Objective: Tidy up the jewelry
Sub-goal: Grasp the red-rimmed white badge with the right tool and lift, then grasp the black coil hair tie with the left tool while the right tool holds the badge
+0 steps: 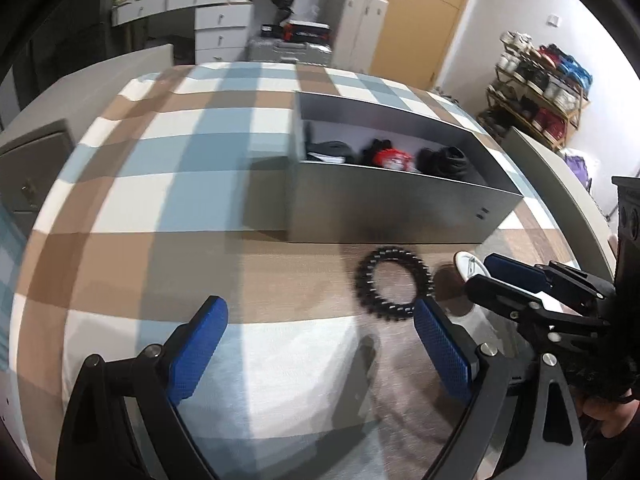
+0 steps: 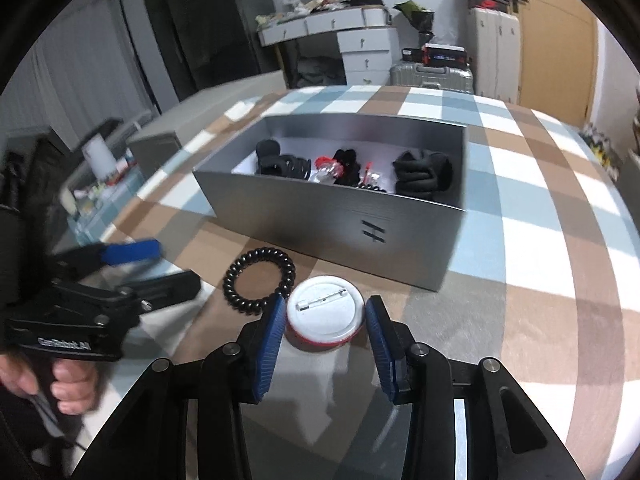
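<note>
A round white pin badge (image 2: 324, 314) with a red rim, its pin side up, sits between the blue pads of my right gripper (image 2: 325, 309), which is shut on its edges. In the left wrist view the badge (image 1: 466, 261) is in the right gripper (image 1: 479, 271), a little above the cloth. A black spiral hair tie (image 2: 236, 280) lies on the checked cloth just left of the badge. My left gripper (image 1: 320, 308) is wide open over the cloth, with the hair tie (image 1: 368, 274) just beyond its right finger. The grey box (image 2: 300, 216) behind holds dark hair accessories and small red items.
The checked cloth (image 1: 160, 184) covers a wide surface around the grey box (image 1: 400, 208). The left gripper (image 2: 176, 264) and a hand on its handle (image 2: 68, 384) show left of the hair tie. Drawers, a suitcase and a shoe rack (image 1: 536, 92) stand beyond.
</note>
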Motion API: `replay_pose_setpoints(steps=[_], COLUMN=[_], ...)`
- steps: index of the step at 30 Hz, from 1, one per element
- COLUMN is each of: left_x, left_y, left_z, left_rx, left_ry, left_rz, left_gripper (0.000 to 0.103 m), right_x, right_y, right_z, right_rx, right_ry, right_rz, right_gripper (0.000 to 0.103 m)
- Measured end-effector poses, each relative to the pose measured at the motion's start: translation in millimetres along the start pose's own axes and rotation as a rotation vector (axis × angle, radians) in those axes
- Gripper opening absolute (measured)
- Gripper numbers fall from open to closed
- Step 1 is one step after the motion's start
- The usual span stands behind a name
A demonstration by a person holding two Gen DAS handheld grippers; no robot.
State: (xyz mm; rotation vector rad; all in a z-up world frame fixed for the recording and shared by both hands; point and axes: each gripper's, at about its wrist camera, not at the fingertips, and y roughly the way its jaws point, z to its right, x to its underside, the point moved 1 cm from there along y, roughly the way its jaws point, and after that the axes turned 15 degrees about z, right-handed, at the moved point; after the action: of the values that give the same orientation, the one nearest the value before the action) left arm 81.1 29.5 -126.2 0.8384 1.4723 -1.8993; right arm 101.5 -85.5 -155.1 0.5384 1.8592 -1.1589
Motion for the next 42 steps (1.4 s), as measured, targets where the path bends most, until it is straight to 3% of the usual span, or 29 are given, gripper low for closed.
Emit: replay_pose_setpoints(steps=[8,12,20,23,25,30,36,37,38,42], left_x=[-7,-8,-5,-6,-7,-6,-7,-7,-8,-11], left_y=[24,27,33,31,29,28,21,19,17,14], left_z=[28,32,41,43,45,50,60,60,61,58], left_rx=[0.035,0.092,0.039,0.014,0.023,0.07,0.057,0.054,0.06,0.049], left_ry=[0.082,0.058,0.132,0.156,0.161,0.149,0.194,0.2,0.199,0.192], left_rz=[-0.047,-0.046,-0.073,-0.068,-0.072,-0.092,-0.073,-0.067,-0.074,-0.057], left_gripper=[0.091,0.091,0.088,0.069,0.045,0.036,0.03,0.006,0.001,0.001], right_x=[1,0,-3,-4,-3,-1,-3,-3,-4,-6], right_y=[-29,-41,-51,-52,-52,-53,-61,-63,-65,-70], right_z=[25,32,42,43,43,47,45,45,44,42], right_rx=[0.007,0.001,-0.012,-0.017,-0.025,-0.013,-0.019,-0.022,-0.023,-0.04], right_ry=[0.087,0.102,0.136,0.14,0.147,0.18,0.185,0.183,0.181,0.186], right_rz=[0.06,0.092,0.134,0.141,0.142,0.137,0.156,0.159,0.165,0.185], right_gripper=[0.04,0.04,0.04,0.04,0.04,0.04,0.04,0.04,0.04,0.04])
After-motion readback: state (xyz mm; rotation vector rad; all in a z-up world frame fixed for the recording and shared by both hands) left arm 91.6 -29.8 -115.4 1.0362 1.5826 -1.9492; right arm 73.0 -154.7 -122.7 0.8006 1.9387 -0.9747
